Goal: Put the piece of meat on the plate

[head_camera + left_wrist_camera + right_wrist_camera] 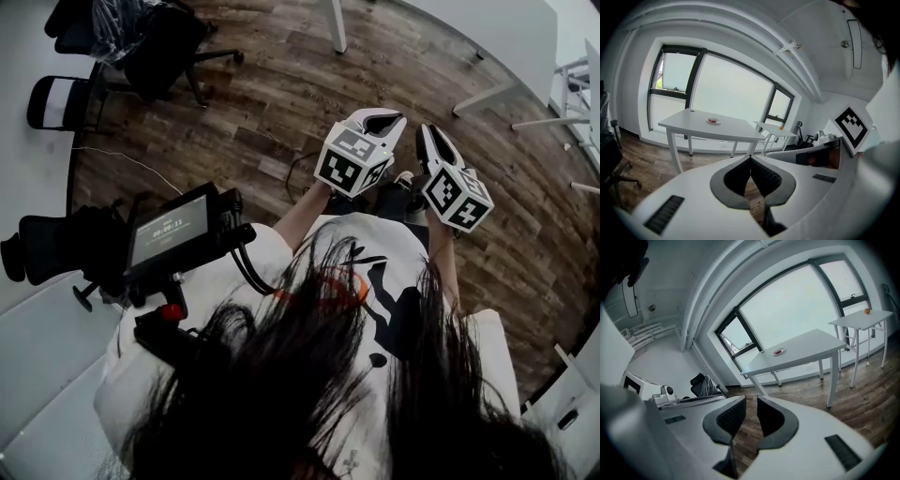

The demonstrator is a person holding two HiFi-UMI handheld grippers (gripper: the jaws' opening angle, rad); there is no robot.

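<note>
Your left tongs and right tongs are both pinched together on nothing. Far off, left of centre in the left gripper view, a small plate bearing a red piece, too distant to identify, sits on a white table. This looks like the approach: reach that table, then open one pair.

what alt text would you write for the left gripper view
The left gripper, jaws shut and empty, fills the foreground, aimed across a wood floor at a white table by a large window. A small plate with something red on it sits on that table.
</note>
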